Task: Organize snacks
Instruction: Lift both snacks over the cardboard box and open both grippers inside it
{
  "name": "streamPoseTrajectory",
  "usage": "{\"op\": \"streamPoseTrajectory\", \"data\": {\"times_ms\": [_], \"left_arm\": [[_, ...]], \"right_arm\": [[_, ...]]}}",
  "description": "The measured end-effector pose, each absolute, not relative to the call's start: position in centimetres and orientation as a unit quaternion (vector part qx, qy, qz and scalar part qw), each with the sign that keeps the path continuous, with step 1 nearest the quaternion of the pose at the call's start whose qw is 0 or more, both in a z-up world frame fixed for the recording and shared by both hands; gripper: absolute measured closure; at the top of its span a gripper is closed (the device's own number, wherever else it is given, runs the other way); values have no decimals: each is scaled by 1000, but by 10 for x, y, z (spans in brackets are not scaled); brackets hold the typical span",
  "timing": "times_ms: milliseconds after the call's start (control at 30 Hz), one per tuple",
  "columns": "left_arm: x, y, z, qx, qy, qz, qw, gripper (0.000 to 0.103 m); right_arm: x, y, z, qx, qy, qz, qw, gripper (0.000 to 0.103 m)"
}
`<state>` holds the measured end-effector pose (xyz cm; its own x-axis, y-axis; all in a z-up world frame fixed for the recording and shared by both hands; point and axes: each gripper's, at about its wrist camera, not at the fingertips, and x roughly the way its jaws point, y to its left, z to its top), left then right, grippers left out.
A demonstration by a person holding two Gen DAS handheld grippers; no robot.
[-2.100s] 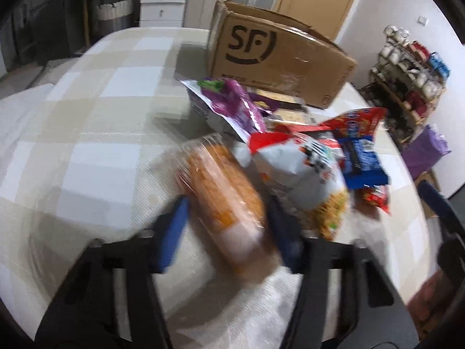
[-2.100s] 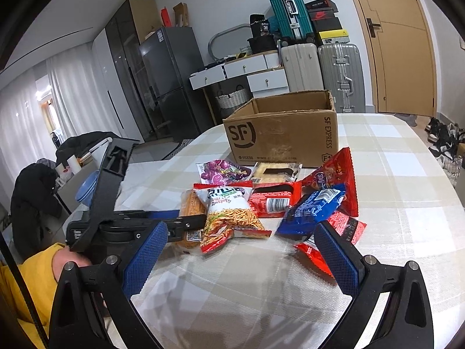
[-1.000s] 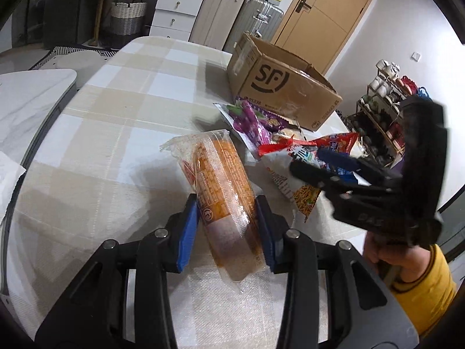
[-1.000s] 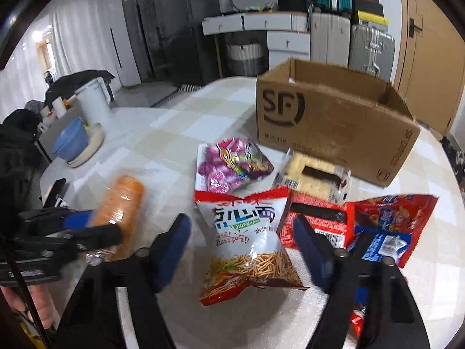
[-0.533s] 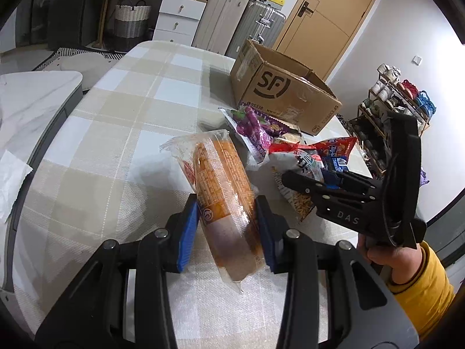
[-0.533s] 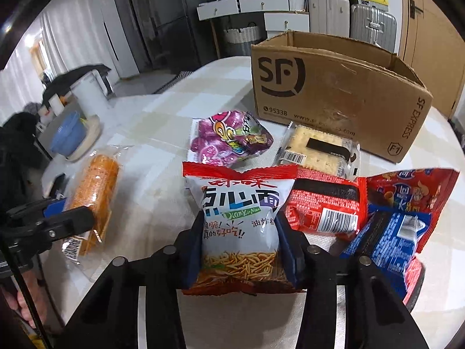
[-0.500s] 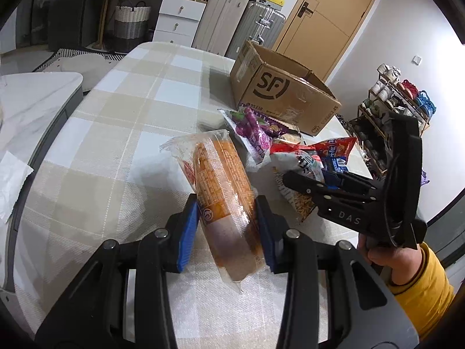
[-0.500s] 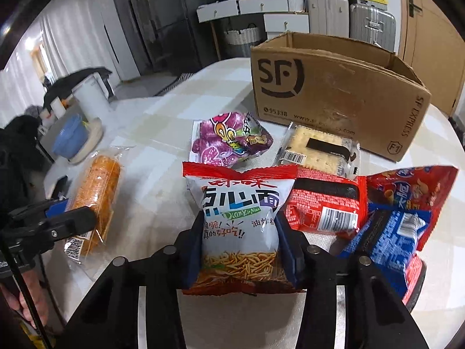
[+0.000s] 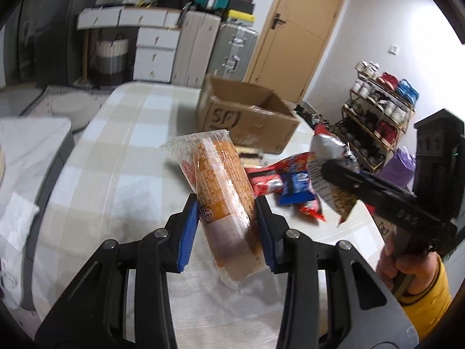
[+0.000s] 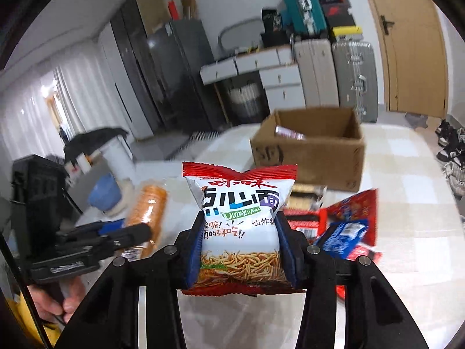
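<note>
Behind everything, the checked desk [image 9: 122, 133] carries an open cardboard box [image 10: 308, 157] at its far side, with loose red and blue packets [image 10: 345, 226] in front of it. Left claw [image 9: 226, 226] is clamped on a long orange cracker sleeve [image 9: 221, 192], lifted off the desk. Right claw [image 10: 239, 250] grips a noodle bag [image 10: 239, 218], also raised.

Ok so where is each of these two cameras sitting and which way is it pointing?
Left wrist: on the left gripper, facing across the checked table to the SF cardboard box; its fingers clamp an orange cracker sleeve; the right gripper and the right hand show.
Right wrist: on the right gripper, facing the box; it clamps a noodle snack bag; the left gripper shows.
Shared: box, both snacks, suitcases.
</note>
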<state>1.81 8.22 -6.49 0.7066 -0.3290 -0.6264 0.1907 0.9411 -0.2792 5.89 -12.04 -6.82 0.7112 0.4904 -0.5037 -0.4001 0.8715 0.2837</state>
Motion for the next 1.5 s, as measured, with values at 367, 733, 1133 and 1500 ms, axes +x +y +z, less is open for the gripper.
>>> {"op": "streamPoseTrajectory", "data": {"times_ms": [367,733,1133,1500], "left_arm": [[-18,33,0,-60,303,-181,934,68],[-57,17,26,-59,288,-192,936,68],[-58,19,24,-63,298,-192,933,68],[18,28,20,-63,309,-183,931,68]], "right_arm": [[-16,-167,-17,106,230,214,944,58],[-52,-182,-16,118,219,208,946,58],[-34,-184,-26,126,226,215,942,58],[16,-187,-8,129,230,226,938,58]]}}
